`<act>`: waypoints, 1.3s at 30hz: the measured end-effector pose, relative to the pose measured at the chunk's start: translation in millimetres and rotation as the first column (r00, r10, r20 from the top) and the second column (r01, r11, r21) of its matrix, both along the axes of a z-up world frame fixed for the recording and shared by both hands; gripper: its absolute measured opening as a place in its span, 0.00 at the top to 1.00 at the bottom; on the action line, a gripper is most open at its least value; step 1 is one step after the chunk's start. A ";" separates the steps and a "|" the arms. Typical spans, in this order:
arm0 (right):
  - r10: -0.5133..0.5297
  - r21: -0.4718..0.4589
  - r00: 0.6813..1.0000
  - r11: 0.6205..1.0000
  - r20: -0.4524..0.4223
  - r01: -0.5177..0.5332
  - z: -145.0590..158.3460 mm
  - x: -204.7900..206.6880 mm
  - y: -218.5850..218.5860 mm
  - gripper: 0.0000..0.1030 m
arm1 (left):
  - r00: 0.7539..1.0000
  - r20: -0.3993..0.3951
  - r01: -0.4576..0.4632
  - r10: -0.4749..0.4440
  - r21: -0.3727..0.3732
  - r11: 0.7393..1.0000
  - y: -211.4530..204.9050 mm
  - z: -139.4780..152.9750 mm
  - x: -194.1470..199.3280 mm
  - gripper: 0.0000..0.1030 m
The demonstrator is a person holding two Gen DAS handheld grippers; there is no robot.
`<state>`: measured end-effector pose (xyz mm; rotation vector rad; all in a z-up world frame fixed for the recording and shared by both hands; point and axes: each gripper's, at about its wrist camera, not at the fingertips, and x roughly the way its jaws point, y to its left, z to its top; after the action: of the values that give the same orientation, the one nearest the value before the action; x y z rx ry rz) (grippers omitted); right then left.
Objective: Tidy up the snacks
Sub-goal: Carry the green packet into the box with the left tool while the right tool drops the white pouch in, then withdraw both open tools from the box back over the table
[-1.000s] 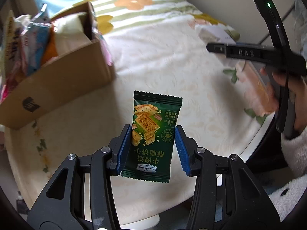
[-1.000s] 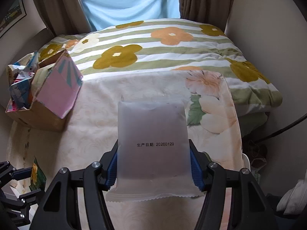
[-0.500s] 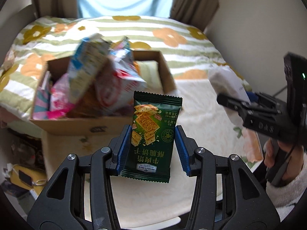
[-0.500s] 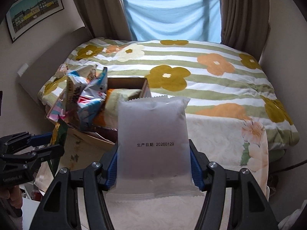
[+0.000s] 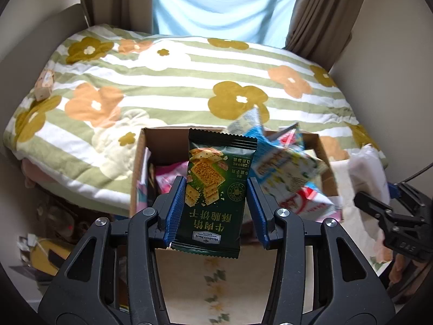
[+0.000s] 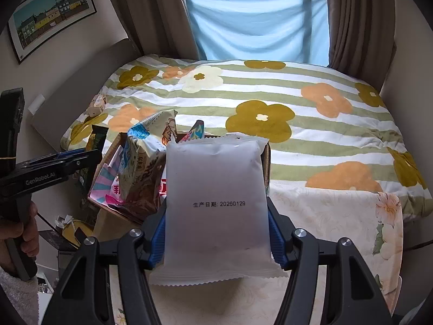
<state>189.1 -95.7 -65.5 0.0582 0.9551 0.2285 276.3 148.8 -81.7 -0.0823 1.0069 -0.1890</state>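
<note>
Green cracker packet [image 5: 216, 189]: clamped between the blue pads of the left gripper [image 5: 215, 203], long axis running straight out along the fingers, top seam away from the claw. Cardboard box [image 5: 139, 162] lies directly ahead of and below that claw, its open mouth just past the packet's far end, already crammed with upright snack bags [image 5: 281, 162] toward the right side (free room looks to be at the left, near the box wall).

White pouch [image 6: 216, 203]: pinched at its sides by the right gripper [image 6: 216, 238], likewise standing lengthwise out from the fingers, date print facing the camera. From this claw the box sits ahead and to the left, half hidden behind the pouch.

Judgement: left hand is the nearer and better lined up; its packet need only go forward and down into the gap. Right must swing left first.

Beyond: flowered bedspread [image 6: 270, 94], curtains.
</note>
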 end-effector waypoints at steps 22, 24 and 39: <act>-0.150 0.150 0.985 0.976 -0.083 0.161 -23.5 35.9 -0.1 0.23 | 0.999 -0.015 0.032 -0.031 0.067 0.997 9.7 -24.5 16.8 0.00; -0.139 0.147 0.988 0.978 -0.070 0.148 -19.8 34.8 0.9 0.18 | 0.999 -0.012 0.036 -0.036 0.074 0.997 8.0 -23.0 13.1 0.00; -0.138 0.090 0.990 0.986 -0.041 0.142 -10.8 19.1 7.1 0.18 | 0.999 -0.018 0.042 -0.041 0.065 0.997 3.8 -22.1 -8.3 0.00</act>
<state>208.2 -88.6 -76.3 0.2149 0.9703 0.1424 268.0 152.5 -103.8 -0.0035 1.0316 -0.1935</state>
